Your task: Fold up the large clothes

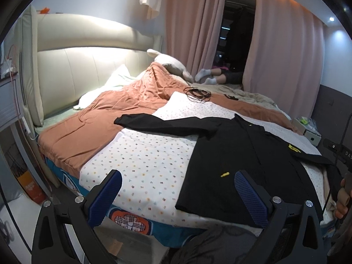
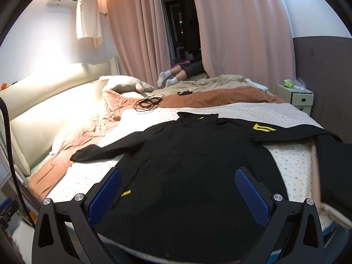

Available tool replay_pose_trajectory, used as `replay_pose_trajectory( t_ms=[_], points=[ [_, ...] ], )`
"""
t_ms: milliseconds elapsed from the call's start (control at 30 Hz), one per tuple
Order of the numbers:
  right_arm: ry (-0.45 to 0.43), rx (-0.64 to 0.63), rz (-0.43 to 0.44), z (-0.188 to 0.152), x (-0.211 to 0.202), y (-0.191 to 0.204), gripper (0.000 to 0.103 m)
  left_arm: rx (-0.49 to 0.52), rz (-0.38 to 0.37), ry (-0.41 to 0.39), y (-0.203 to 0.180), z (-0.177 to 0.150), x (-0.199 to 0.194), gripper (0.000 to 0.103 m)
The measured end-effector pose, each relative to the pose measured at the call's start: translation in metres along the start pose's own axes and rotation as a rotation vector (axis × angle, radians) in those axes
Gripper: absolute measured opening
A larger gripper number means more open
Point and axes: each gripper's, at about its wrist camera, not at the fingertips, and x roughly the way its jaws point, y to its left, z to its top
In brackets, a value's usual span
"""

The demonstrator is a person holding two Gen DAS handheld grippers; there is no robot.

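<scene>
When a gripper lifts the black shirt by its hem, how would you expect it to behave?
The black shirt lies flat with soft creases, so it will probably drape limply. Its long sleeve would likely trail. It looks thin, probably light.
</scene>
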Motion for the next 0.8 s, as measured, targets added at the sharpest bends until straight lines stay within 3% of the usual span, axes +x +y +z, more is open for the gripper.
replay_pose_trajectory(
  t_ms=[267,800],
  points=[
    [0.037,0.021,0.032,0.027,0.070,0.008,0.103,-0.057,0.032,0.061,0.020,0.030,0.060,0.095],
    [0.132,0.073,0.118,0.069,0.200,0.035,0.089,-0.181,0.087,0.122,0.067,0.085,0.176,0.074]
  ],
)
